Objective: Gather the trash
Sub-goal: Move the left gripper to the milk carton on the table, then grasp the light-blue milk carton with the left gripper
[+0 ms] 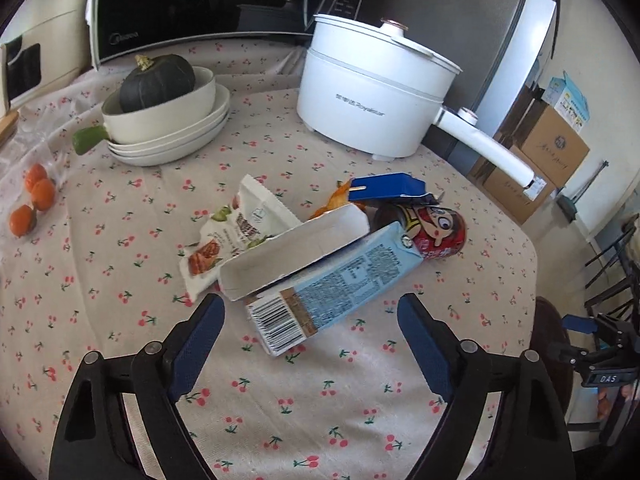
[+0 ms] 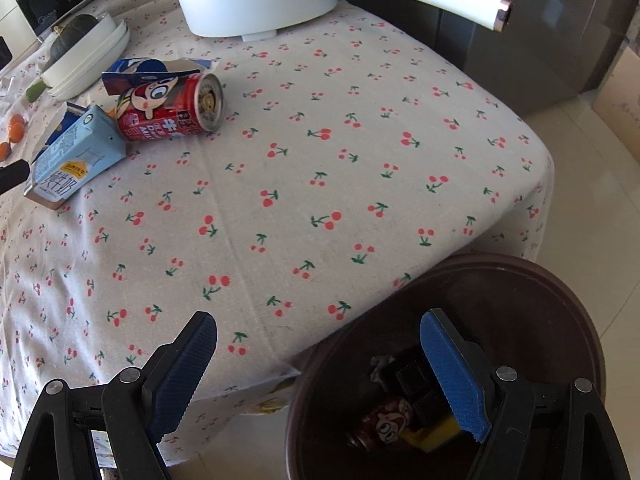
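A pile of trash lies mid-table: a light blue milk carton (image 1: 336, 280), a white open cardboard box (image 1: 296, 248), a snack wrapper (image 1: 240, 232), a red cartoon can (image 1: 436, 232) and a blue box (image 1: 388, 188). My left gripper (image 1: 310, 320) is open, its fingers either side of the carton's near end, not touching. My right gripper (image 2: 320, 340) is open and empty at the table's edge, above a dark brown trash bin (image 2: 520, 280) that holds a red can (image 2: 384, 424) and dark scraps. The carton (image 2: 76, 156) and can (image 2: 172, 108) show far left in the right wrist view.
A white electric pot (image 1: 368, 96) with a long handle (image 1: 488, 148) stands behind the pile. Stacked white bowls with a dark squash (image 1: 158, 84) sit at the left, small oranges (image 1: 34, 200) further left. A microwave (image 1: 200, 4) is at the back. Cardboard boxes (image 1: 536, 160) stand on the floor.
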`<action>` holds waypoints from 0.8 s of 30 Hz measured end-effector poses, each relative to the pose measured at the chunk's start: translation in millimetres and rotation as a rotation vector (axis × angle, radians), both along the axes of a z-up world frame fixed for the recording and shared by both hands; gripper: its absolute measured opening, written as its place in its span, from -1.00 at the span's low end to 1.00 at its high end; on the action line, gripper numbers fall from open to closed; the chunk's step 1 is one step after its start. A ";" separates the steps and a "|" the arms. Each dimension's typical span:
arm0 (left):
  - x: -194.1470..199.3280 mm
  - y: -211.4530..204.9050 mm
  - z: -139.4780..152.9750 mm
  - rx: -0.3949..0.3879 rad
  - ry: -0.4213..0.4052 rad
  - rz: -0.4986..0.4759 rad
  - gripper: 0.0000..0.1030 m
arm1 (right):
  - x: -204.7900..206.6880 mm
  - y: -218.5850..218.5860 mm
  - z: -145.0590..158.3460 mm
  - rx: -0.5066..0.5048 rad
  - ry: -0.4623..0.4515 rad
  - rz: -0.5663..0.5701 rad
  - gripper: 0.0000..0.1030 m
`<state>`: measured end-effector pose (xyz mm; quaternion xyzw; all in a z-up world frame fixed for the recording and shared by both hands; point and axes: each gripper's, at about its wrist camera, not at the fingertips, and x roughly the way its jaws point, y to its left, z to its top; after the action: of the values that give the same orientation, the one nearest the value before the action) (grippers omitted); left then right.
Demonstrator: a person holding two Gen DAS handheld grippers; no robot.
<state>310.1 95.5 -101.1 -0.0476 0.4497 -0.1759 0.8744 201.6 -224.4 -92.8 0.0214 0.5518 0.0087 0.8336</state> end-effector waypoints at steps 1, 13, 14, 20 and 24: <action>-1.6 -5.2 -0.7 -0.011 0.001 -0.023 0.62 | -0.2 -2.2 0.1 -0.004 0.001 -0.001 0.68; -30.4 -74.3 0.7 0.057 0.077 -0.342 0.31 | -6.6 -23.3 3.2 0.002 0.006 -0.023 0.69; -29.5 -74.6 4.5 0.078 0.053 -0.317 0.31 | -7.1 -24.1 3.9 0.005 0.005 -0.024 0.69; -7.7 -65.0 14.6 0.220 -0.002 -0.241 0.31 | -8.5 -29.2 5.6 0.015 0.000 -0.031 0.68; 6.1 -66.3 5.0 0.310 0.028 -0.262 0.31 | -7.4 -30.9 4.4 0.020 0.004 -0.035 0.69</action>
<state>316.2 29.2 -96.0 0.1440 0.4858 -0.2160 0.8346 194.2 -255.3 -88.4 0.0393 0.5531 -0.0003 0.8322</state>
